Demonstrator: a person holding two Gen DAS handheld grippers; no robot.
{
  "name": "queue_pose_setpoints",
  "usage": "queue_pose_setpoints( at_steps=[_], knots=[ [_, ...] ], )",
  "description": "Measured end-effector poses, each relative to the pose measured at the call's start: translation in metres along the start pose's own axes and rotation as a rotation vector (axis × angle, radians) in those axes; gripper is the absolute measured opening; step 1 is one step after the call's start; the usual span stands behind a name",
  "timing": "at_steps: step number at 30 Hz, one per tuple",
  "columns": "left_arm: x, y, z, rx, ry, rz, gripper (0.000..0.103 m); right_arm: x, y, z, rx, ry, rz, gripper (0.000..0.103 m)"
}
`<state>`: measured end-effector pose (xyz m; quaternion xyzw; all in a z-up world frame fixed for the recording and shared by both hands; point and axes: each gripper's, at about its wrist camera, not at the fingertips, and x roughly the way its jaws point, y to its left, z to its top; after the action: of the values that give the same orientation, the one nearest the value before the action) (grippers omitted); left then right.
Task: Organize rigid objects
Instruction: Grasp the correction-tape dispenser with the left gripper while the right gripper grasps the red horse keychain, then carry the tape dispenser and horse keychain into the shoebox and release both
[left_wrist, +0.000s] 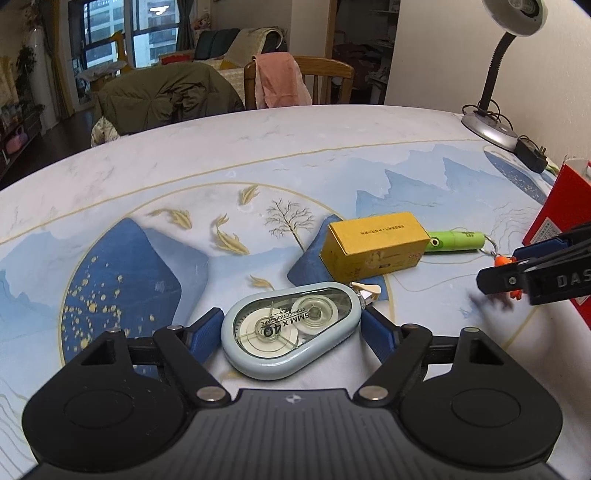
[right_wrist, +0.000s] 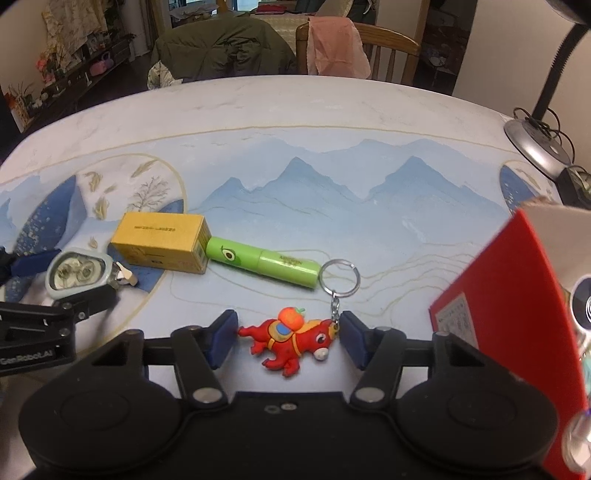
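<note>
A pale blue correction tape dispenser (left_wrist: 291, 328) lies flat on the table between the blue pads of my left gripper (left_wrist: 293, 334); the pads touch or nearly touch its sides. It also shows in the right wrist view (right_wrist: 77, 275). A red horse keychain (right_wrist: 291, 338) with a metal ring (right_wrist: 339, 277) lies between the pads of my right gripper (right_wrist: 288, 338), which stands open around it. A yellow box (left_wrist: 373, 247) (right_wrist: 162, 242) and a green tube (left_wrist: 456, 240) (right_wrist: 262, 261) lie side by side beyond both grippers.
A red box (right_wrist: 517, 317) stands at the right, close to my right gripper; it also shows in the left wrist view (left_wrist: 557, 221). A desk lamp (left_wrist: 491, 122) and its adapter sit at the far right corner. Chairs with clothes stand behind the table.
</note>
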<state>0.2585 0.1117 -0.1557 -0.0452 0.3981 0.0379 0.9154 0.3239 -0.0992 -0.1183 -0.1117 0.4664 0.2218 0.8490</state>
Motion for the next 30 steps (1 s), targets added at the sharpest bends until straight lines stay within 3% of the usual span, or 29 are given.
queue_pose_setpoints(
  at_steps=[13, 30],
  knots=[
    [-0.047, -0.011, -0.004, -0.057, -0.004, -0.019, 0.081, -0.062, -0.008, -0.012, 0.031, -0.044, 0.116, 0.06],
    [-0.127, -0.067, 0.022, -0.043, -0.096, -0.067, 0.081, -0.149, -0.037, -0.021, 0.003, -0.136, 0.186, 0.059]
  ],
)
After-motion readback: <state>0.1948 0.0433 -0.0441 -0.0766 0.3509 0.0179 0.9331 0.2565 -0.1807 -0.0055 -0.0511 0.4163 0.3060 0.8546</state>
